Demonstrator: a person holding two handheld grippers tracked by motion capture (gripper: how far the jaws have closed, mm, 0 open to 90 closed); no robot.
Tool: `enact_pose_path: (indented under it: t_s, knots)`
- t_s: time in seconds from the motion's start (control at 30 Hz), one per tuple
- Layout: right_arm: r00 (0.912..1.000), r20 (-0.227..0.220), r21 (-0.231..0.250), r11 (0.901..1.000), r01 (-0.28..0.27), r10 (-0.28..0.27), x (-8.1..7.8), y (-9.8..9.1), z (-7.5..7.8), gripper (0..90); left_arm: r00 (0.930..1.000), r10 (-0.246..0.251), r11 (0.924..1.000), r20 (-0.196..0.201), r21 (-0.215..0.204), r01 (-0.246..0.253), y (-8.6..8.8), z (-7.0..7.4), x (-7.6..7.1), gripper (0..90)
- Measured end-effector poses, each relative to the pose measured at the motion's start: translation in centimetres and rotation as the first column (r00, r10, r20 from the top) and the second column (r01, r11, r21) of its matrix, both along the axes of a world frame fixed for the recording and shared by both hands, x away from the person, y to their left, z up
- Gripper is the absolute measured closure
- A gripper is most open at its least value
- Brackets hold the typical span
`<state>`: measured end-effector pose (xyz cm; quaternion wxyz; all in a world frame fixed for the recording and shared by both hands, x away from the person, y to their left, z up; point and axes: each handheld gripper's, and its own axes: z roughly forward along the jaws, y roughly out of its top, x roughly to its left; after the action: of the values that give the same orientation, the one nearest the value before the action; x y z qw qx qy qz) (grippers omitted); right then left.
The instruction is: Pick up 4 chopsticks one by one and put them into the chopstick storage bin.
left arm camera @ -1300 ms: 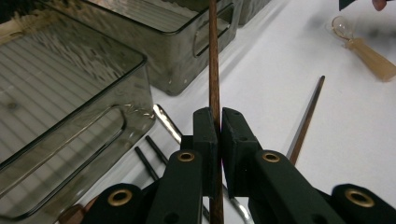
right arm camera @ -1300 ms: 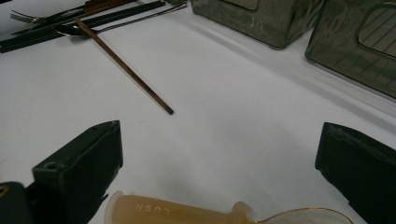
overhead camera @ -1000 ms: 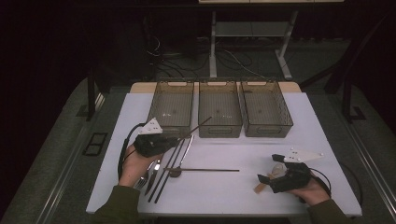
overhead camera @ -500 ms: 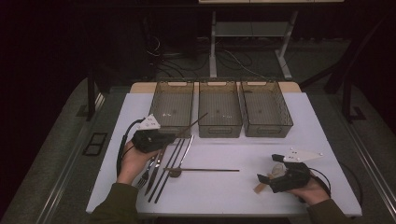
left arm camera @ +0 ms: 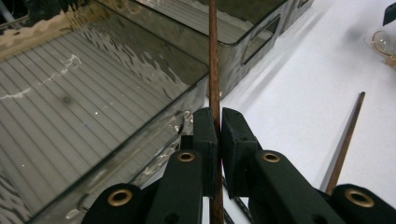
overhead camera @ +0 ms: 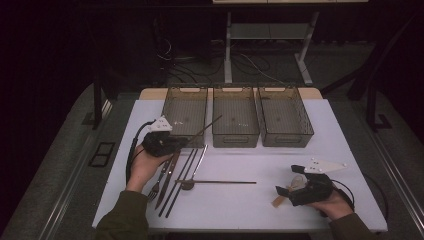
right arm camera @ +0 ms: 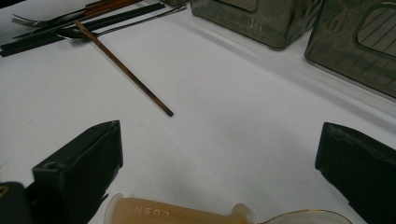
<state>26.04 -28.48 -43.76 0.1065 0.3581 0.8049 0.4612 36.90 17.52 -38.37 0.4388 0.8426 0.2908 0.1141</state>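
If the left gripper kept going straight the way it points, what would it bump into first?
Probably the left bin. The left gripper, shut on a brown chopstick, points toward that bin's near corner, with the stick's tip reaching over toward the middle bin. Height is hard to judge, so it might pass above the rim.

Two dark olive-green sleeves [overhead camera: 125, 215] are worn, reaching to the wrists, with both hands left bare. The left gripper [overhead camera: 187, 141] is built as a black body topped by a pale grey three-cornered plate [overhead camera: 161, 125], and a black cable [overhead camera: 134, 145] is looped from its rear. In the left gripper view, its two black jaws are seen as blocky matte pieces, each fitted with brass-coloured round eyelets [left arm camera: 186, 157] along the linkage. The right gripper [overhead camera: 280, 192] is likewise made in black, with a light grey three-cornered plate [overhead camera: 322, 166] dotted with small dark screws, and a thin black cable [overhead camera: 377, 192] is trailed from it.
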Motion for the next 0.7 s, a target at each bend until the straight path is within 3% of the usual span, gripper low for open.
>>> enact_pose_path:
  t_s: [0.23, 0.7]
  knots:
    - [1.0, 0.0, 0.001, 1.0, 0.001, -0.001, 0.0, 0.0, 0.0, 1.1, 0.9999, 0.014, 0.9996, -0.006, -0.024, -0.014, 0.2, 0.6, 1.0, 84.3]
    - [1.0, -0.003, -0.002, 1.0, 0.003, -0.003, 0.0, 0.0, 0.0, 1.1, 0.9985, 0.05, 0.9987, -0.02, -0.007, -0.051, 0.6, 1.5, 3.2, 84.3]
